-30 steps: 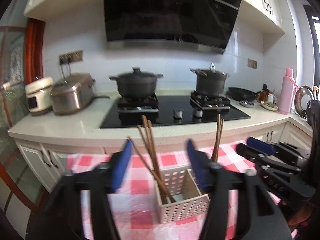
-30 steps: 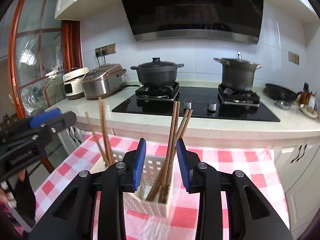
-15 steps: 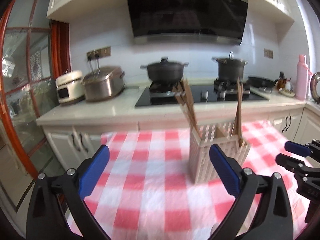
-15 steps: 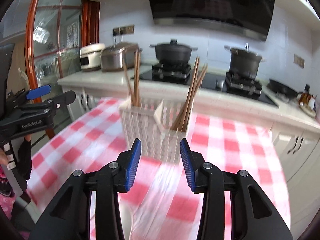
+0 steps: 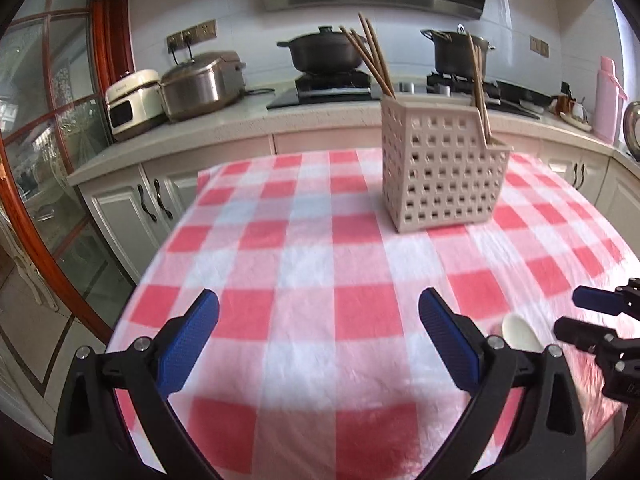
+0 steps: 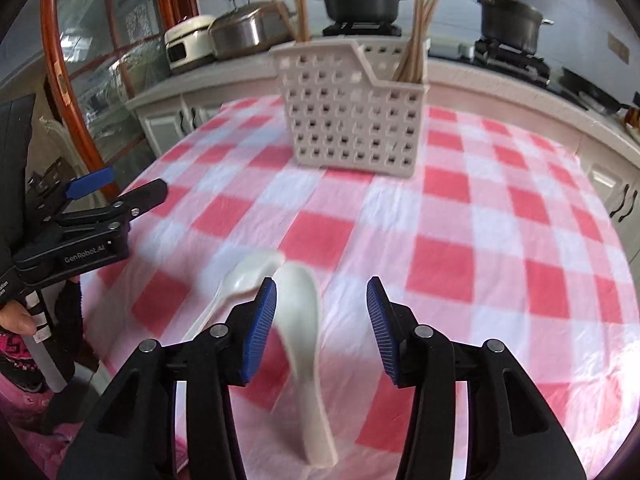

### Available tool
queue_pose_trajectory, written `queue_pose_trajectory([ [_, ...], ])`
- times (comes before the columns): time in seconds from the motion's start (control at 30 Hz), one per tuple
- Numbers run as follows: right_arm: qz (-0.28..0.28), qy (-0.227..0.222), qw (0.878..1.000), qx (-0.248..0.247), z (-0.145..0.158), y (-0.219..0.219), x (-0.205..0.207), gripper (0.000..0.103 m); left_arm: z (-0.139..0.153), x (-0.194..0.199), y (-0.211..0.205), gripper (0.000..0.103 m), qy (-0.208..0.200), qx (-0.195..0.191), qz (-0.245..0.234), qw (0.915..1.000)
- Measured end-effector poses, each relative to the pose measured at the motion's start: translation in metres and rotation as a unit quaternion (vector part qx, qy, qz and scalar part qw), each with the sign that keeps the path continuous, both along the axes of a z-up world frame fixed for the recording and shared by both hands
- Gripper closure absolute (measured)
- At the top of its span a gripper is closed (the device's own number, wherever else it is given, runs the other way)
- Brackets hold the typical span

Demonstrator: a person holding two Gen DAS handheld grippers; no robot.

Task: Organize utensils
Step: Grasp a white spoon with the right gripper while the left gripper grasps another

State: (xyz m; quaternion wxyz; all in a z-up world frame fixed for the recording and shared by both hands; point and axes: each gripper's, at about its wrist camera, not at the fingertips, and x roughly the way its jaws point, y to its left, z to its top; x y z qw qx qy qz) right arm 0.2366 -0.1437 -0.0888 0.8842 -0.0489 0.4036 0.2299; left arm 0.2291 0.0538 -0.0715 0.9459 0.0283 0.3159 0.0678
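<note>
1. My right claw (image 6: 320, 320) hovers released over two white spoons (image 6: 300, 308) on the checked surface (image 6: 500, 240); my left claw (image 5: 320, 340) is released, empty.
2. Step in hand, I judge: lining up on the nearer spoon.
3. Its long axis runs roughly along my fingers, bowl toward the holder (image 6: 352, 112) holding chopsticks (image 6: 416, 28), handle toward me.
4. Next: descend, straddle the handle, clench.

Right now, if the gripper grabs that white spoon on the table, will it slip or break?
The white spoon looks glossy and smooth like ceramic, so it may slip between the right gripper pads. It seems stiff, not bendy. If it is ceramic, a drop onto the checked cloth could chip it. Its curved handle might pivot when pinched.
</note>
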Motion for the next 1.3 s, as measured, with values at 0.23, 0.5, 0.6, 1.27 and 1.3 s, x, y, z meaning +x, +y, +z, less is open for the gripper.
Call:
queue_pose_trajectory([
  [0.23, 0.02, 0.033, 0.999, -0.028, -0.019, 0.015, 0.004, 0.054, -0.009, -0.004, -0.009, 0.006, 0.006, 0.004, -0.014, 0.9999],
  [0.5, 0.037, 0.056, 0.996, -0.053, -0.026, 0.029, 0.02, 0.054, -0.012, -0.006, 0.0, 0.006, 0.006, -0.001, -0.009, 0.9999],
  [0.6, 0.047, 0.061, 0.995, -0.066, -0.03, 0.036, 0.025, 0.054, -0.013, -0.007, 0.003, 0.006, 0.007, -0.001, -0.008, 0.9999],
  [1.27, -0.032, 0.014, 0.999, -0.022, -0.013, -0.013, 0.032, 0.069, -0.022, 0.008, -0.046, 0.007, 0.066, -0.031, -0.088, 0.9935],
  [1.3, -0.035, 0.013, 0.999, -0.018, -0.013, -0.015, 0.032, 0.069, -0.024, 0.011, -0.052, 0.008, 0.071, -0.03, -0.095, 0.9925],
])
